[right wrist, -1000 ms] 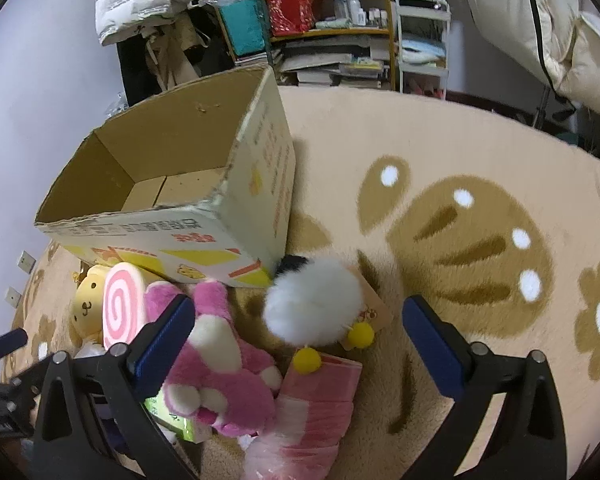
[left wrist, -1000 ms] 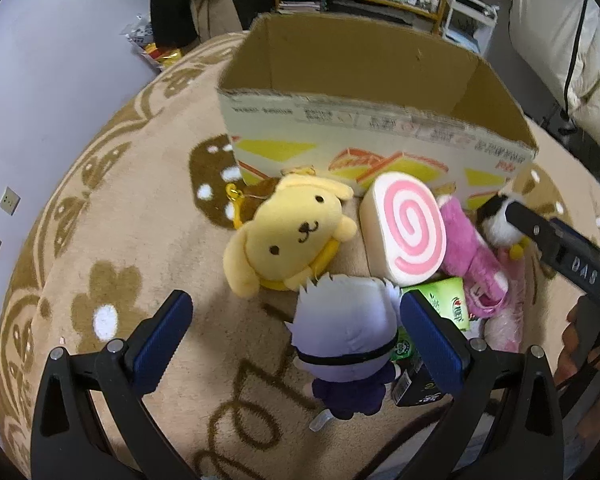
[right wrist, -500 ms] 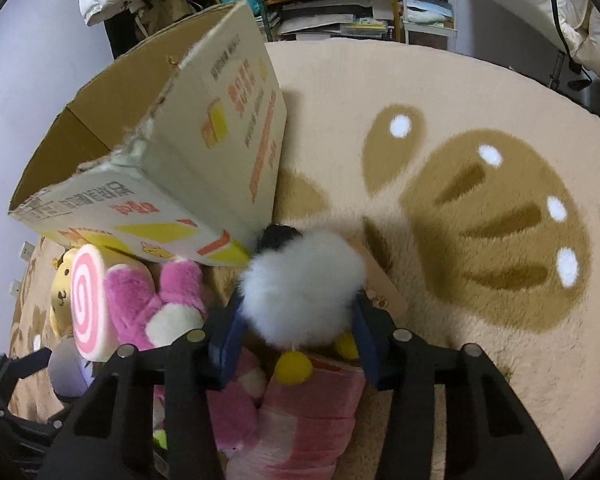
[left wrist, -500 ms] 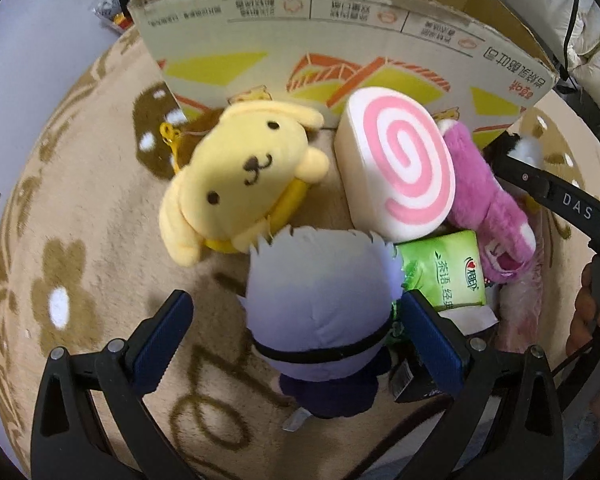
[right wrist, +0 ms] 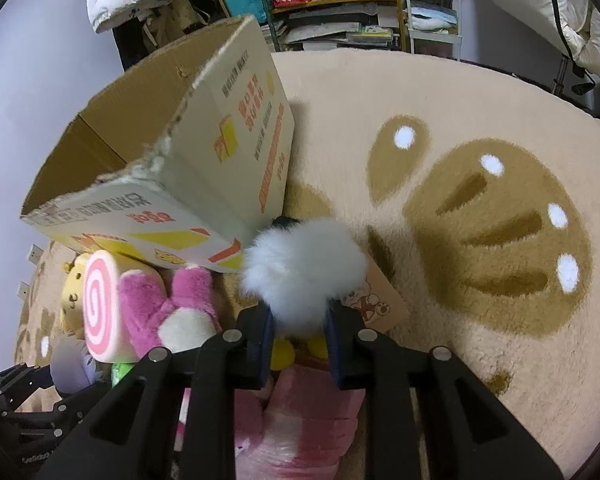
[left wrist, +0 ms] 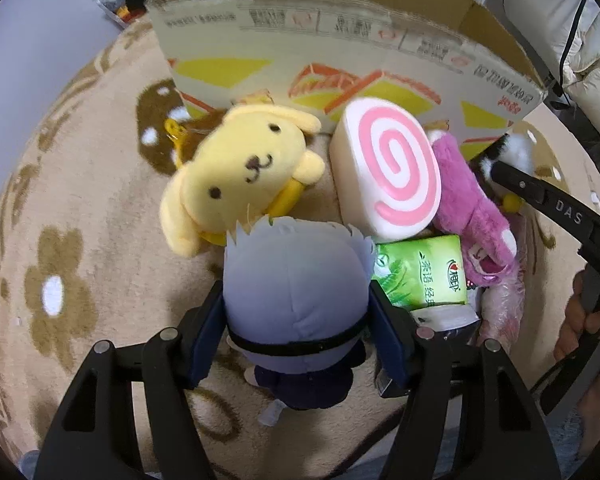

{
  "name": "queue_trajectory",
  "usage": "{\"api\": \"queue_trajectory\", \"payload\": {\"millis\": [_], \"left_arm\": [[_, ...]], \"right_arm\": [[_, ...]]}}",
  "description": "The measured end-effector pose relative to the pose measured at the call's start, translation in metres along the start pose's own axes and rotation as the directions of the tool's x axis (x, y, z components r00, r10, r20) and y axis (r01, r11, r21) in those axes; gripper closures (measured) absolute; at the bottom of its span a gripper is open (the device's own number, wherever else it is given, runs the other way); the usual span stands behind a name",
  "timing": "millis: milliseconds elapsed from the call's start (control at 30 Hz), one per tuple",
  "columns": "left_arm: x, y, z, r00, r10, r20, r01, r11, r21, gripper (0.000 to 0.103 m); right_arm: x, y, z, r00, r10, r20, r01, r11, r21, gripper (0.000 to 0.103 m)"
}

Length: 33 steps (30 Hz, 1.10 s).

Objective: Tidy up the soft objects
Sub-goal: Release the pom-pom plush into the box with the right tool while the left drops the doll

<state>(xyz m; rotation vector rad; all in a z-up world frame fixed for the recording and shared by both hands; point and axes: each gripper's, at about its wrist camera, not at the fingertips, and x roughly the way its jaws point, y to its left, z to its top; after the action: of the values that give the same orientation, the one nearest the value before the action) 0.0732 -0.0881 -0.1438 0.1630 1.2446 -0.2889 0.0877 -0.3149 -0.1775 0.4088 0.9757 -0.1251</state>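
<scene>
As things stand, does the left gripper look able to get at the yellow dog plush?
Probably not right now. The left gripper is shut on the grey-haired doll, which sits between it and the yellow dog plush just beyond. Once it lets go, the plush's top looks uncovered.

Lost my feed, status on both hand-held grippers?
Left hand-held gripper shut on grey-haired doll. Right hand-held gripper shut on white fluffy toy. Cardboard box open, directly ahead.
</scene>
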Motion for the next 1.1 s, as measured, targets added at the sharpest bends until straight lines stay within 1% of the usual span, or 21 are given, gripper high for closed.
{"api": "queue_trajectory", "payload": {"millis": [100,200,267,333,467,533,633,733,933,967,1067,1100], "left_arm": [[-0.014,-0.002,-0.003,0.998,0.034,0.058,-0.034,0.999,0.003,0.037],[-0.029,0.007,0.001,0.994,0.021,0.104,-0.018,0.999,-0.028,0.037],[-0.044,0.01,0.002,0.988,0.03,0.153,-0.025,0.999,-0.034,0.037],[-0.059,0.011,0.002,0.976,0.05,0.212,-0.042,0.998,-0.04,0.037],[-0.086,0.014,0.002,0.946,0.085,0.314,-0.07,0.996,-0.06,0.037],[-0.099,0.018,0.003,0.927,0.109,0.36,-0.09,0.994,-0.067,0.037],[-0.12,0.021,0.005,0.891,0.144,0.43,-0.124,0.989,-0.075,0.037],[-0.135,0.028,0.011,0.857,0.163,0.489,-0.138,0.987,-0.087,0.037],[-0.158,0.032,0.026,0.804,0.179,0.567,-0.151,0.984,-0.098,0.037],[-0.16,0.033,0.028,0.798,0.18,0.575,-0.154,0.984,-0.094,0.037],[-0.166,0.032,0.04,0.771,0.188,0.609,-0.176,0.981,-0.081,0.037],[-0.167,0.031,0.043,0.766,0.188,0.615,-0.178,0.981,-0.078,0.037]], "right_arm": [[-0.012,0.003,-0.001,1.0,0.011,0.027,-0.01,1.0,-0.006,0.08],[-0.029,0.005,-0.006,0.998,0.028,0.051,-0.027,1.0,-0.009,0.081],[-0.043,0.009,-0.008,0.996,0.033,0.078,-0.031,0.999,-0.019,0.081],[-0.056,0.012,-0.009,0.994,0.041,0.104,-0.038,0.999,-0.032,0.081],[-0.091,0.028,-0.013,0.982,0.051,0.183,-0.036,0.996,-0.083,0.081],[-0.102,0.034,-0.012,0.975,0.06,0.214,-0.039,0.994,-0.102,0.082],[-0.121,0.046,-0.011,0.961,0.07,0.267,-0.034,0.99,-0.137,0.082],[-0.135,0.058,-0.005,0.947,0.078,0.313,-0.026,0.985,-0.168,0.082],[-0.147,0.081,0.011,0.919,0.09,0.384,-0.004,0.976,-0.219,0.082],[-0.146,0.084,0.014,0.916,0.09,0.391,0.0,0.975,-0.223,0.082],[-0.143,0.092,0.025,0.911,0.103,0.4,-0.008,0.973,-0.233,0.082],[-0.142,0.093,0.028,0.909,0.108,0.402,-0.011,0.972,-0.235,0.082]]}}
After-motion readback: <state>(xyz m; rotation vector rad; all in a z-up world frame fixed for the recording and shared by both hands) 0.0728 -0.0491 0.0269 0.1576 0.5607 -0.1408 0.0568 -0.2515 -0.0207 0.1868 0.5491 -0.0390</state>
